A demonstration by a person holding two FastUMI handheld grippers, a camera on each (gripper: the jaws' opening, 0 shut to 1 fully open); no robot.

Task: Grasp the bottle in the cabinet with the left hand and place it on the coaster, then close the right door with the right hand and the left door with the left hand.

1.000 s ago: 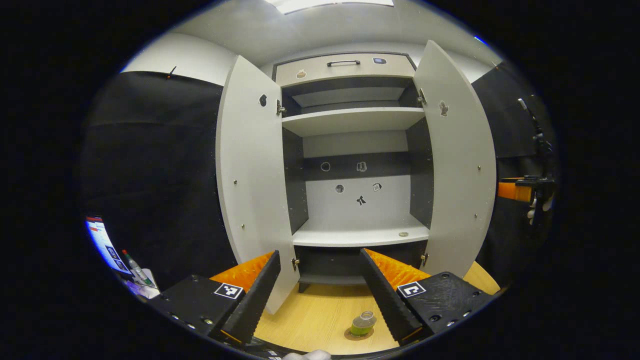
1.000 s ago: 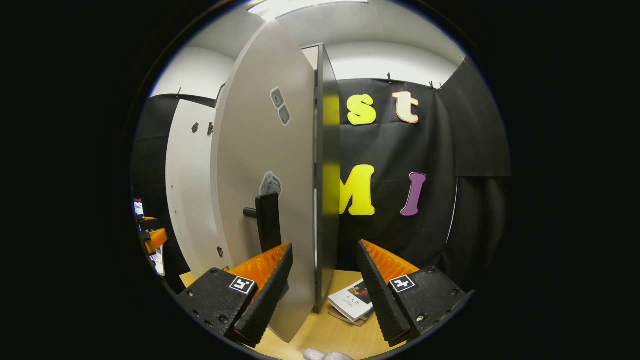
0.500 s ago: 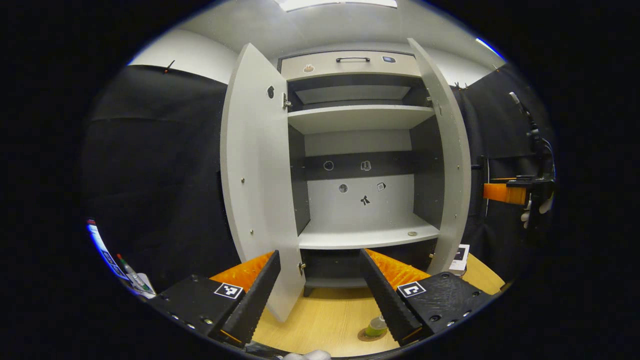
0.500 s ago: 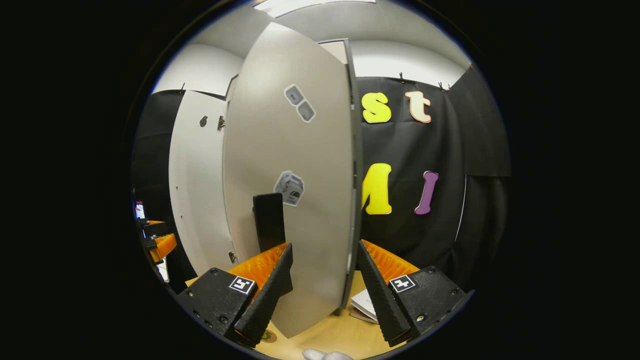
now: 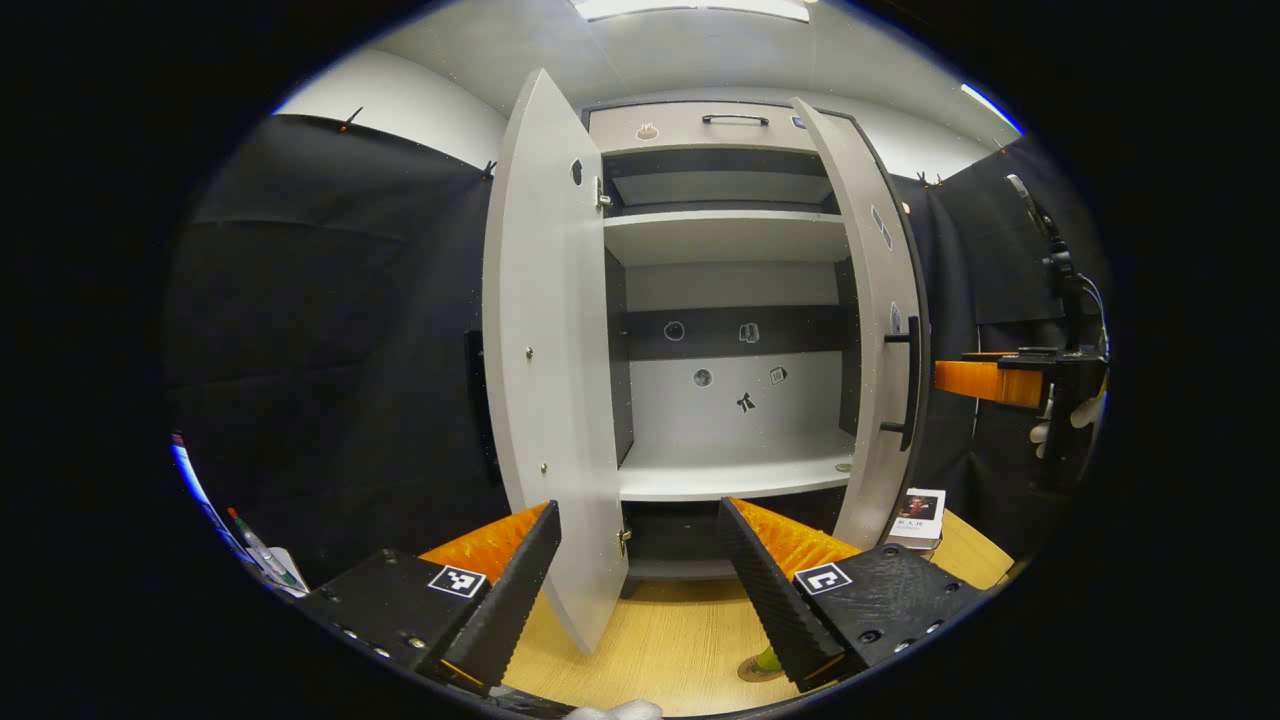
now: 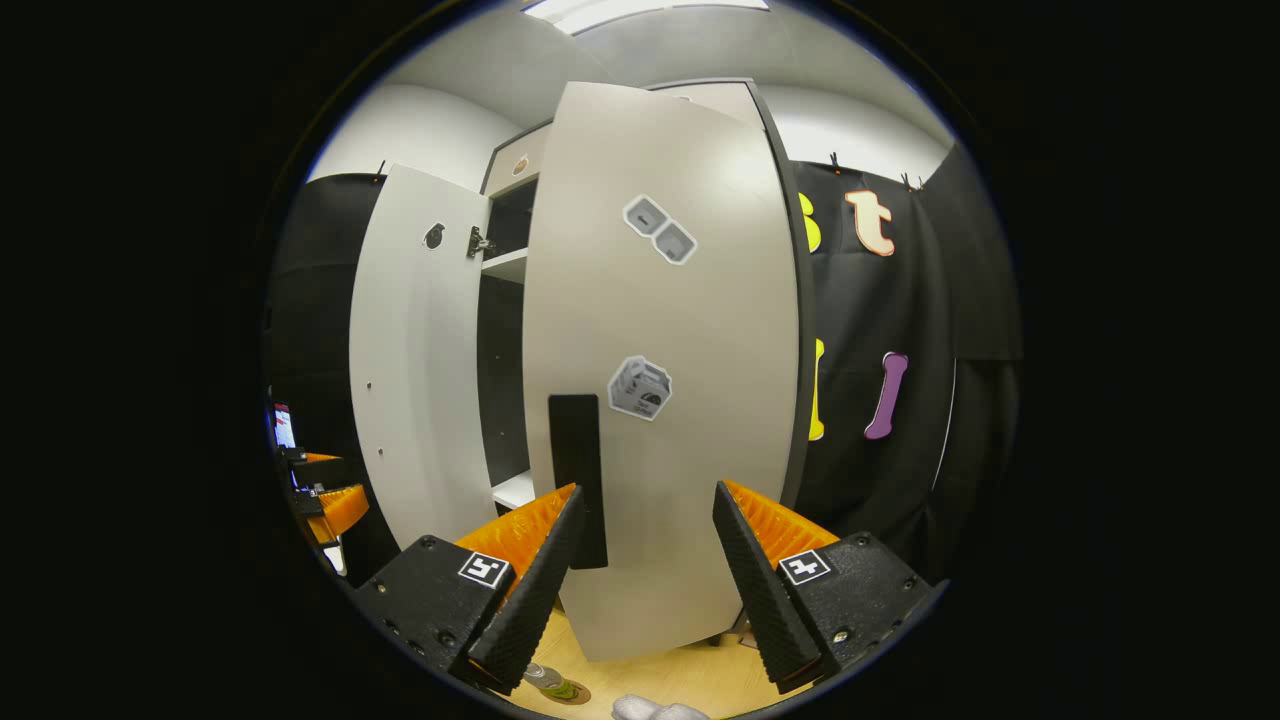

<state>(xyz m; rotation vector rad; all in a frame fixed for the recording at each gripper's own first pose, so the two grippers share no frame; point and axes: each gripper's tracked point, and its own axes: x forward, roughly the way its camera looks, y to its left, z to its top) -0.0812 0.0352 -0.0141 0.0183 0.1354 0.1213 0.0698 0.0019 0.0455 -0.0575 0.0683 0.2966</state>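
Right gripper view: the right hand-held gripper (image 6: 640, 570) gapes wide, gripping nothing, just before the half-shut right door (image 6: 665, 380) beside its black handle (image 6: 578, 480). Left hand-held gripper (image 5: 635, 580) likewise spread and unladen, facing the open left door (image 5: 550, 370). Bottle (image 6: 548, 682) stands on the coaster (image 5: 752, 673) on the wooden surface (image 5: 670, 650).

Green bottle (image 6: 548, 682) stood on its coaster (image 6: 572, 693); the right door (image 6: 665, 370) hung half shut, left door (image 5: 545, 340) wide open

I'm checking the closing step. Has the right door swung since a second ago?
Yes. In the left gripper view the right door has swung inward toward the cabinet's shelf, covering more of the opening.
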